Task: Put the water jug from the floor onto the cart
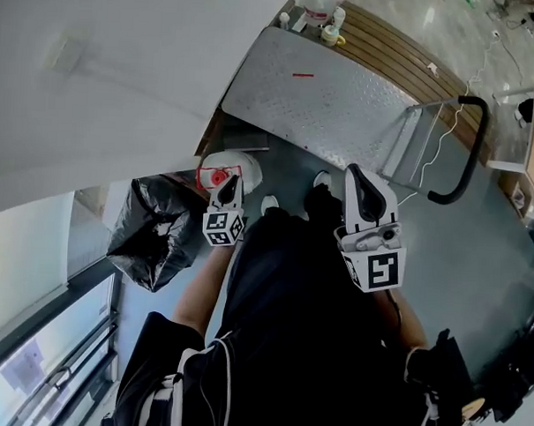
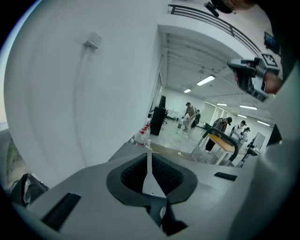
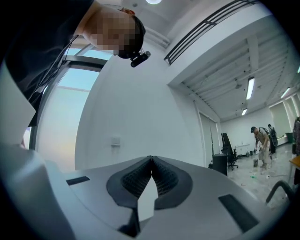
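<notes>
Reaching for the water jug (image 1: pixel 241 166) looks like the step in hand. It sits on the floor at the near left corner of the cart (image 1: pixel 325 95), close to a black bag (image 1: pixel 156 229), and its red cap shows just beyond the tip of the left gripper (image 1: pixel 227 186). Both the left gripper and the right gripper (image 1: pixel 355 176) have their fingers pressed together with nothing between them (each gripper view shows only wall and room past the tips). To do this well, spread the fingers before contact. One gripper should take the neck or handle while the other steadies the round body, since the jug may be heavy. The cart's bare deck leaves ample room to set it down.
</notes>
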